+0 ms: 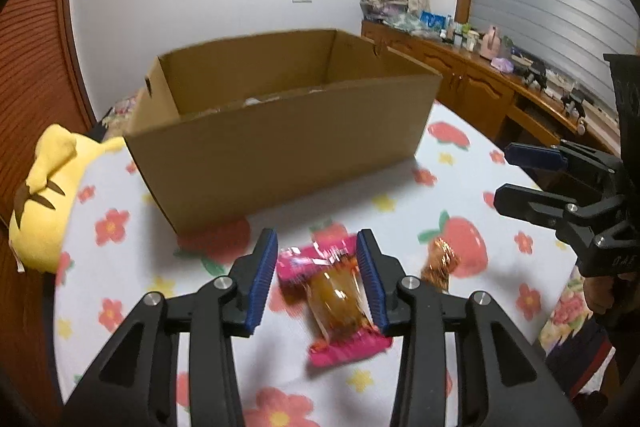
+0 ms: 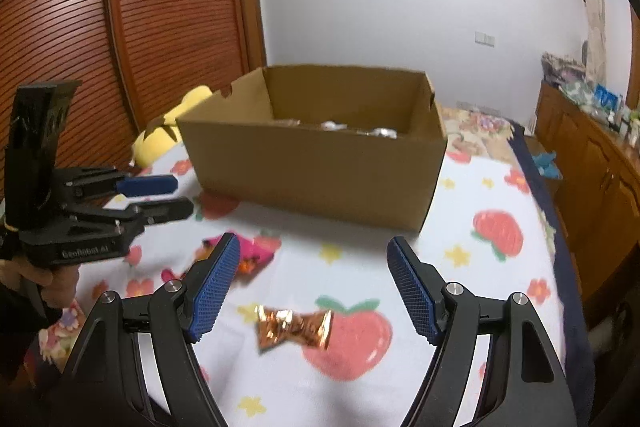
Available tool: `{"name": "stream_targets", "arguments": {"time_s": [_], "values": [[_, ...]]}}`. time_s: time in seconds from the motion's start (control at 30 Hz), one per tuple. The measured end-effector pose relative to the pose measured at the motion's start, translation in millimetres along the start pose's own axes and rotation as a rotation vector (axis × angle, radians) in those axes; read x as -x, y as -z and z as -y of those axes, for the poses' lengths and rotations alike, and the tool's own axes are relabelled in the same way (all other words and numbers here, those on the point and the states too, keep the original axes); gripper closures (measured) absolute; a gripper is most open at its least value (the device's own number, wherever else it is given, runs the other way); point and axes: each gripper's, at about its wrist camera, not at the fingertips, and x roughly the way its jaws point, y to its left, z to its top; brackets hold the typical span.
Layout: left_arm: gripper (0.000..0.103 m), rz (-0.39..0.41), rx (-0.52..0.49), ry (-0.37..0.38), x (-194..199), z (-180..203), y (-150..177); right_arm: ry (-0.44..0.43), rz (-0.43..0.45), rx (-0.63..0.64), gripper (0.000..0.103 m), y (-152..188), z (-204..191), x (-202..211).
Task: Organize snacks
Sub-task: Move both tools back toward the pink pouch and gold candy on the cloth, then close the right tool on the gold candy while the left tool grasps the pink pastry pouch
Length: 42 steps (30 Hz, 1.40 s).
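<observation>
Two hand-held grippers gape empty – left (image 1: 317,277) straddling pink snack (image 1: 334,297), right (image 2: 314,291) over gold candy (image 2: 294,327) – cardboard box (image 1: 280,147) beyond

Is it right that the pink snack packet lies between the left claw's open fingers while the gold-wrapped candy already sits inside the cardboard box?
Not quite. The gold-wrapped candy lies on the flowered sheet in front of the cardboard box, as the right wrist view shows. The pink snack packet is between the left claw's open fingers.
</observation>
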Motion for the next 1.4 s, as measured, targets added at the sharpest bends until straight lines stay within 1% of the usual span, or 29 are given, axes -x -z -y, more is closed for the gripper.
{"name": "stream_targets", "arguments": {"time_s": [0.1,0.3,0.37,0.43,0.6,0.73,1.0,1.27,1.4], "values": [[0.061,-0.030,-0.002,0.018,-7,8,8,-0.002,-0.018,-0.011,0.025,12,-1,-1],[0.060,-0.094,-0.009,0.028,-24,15,20,-0.010,-0.048,-0.033,0.025,28,-2,-6],[0.059,-0.106,-0.011,0.020,-28,16,24,-0.014,-0.059,-0.034,0.025,33,-4,-9],[0.058,-0.103,-0.011,0.010,-28,17,25,-0.020,-0.065,-0.040,0.026,38,-5,-10],[0.051,-0.111,-0.006,0.016,-31,16,28,-0.027,-0.082,-0.054,0.026,46,-6,-14],[0.051,-0.105,-0.017,-0.014,-34,16,31,-0.034,-0.091,-0.062,0.026,51,-7,-17],[0.050,-0.096,-0.012,-0.007,-34,15,30,-0.042,-0.113,-0.060,0.026,57,-12,-31],[0.050,-0.092,-0.002,-0.002,-31,14,29,-0.026,-0.152,-0.048,0.027,61,-12,-52],[0.049,-0.075,0.002,-0.006,-24,12,28,-0.033,-0.173,-0.047,0.033,63,-12,-59]]}}
